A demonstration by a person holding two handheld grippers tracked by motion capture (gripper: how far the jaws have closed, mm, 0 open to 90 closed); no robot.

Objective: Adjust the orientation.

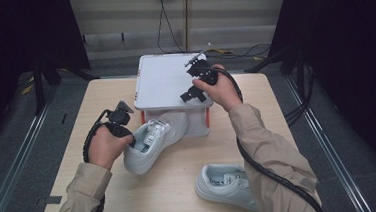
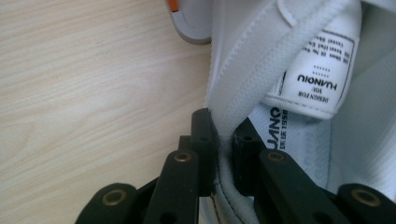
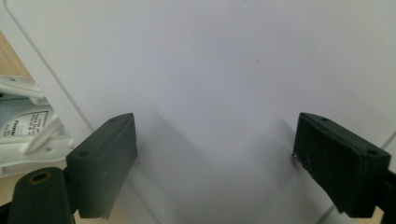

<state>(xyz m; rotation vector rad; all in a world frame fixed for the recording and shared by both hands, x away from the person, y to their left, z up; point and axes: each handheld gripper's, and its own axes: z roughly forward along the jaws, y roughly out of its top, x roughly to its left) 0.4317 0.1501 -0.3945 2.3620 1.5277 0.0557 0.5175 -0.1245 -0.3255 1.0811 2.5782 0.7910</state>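
Probably lab — dark curtains [image 1: 15, 33], cables [image 1: 168, 27]

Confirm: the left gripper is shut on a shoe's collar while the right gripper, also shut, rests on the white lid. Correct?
Not quite. The right gripper is open, jaws wide apart over the white lid, as the right gripper view shows. The left gripper is indeed shut on the shoe collar.

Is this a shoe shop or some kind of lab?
Probably a lab or recording room, not a shop. One small wooden table stands on grey floor between dark curtains, cables run along the back wall, and a person works two white sneakers with hand-held grippers.
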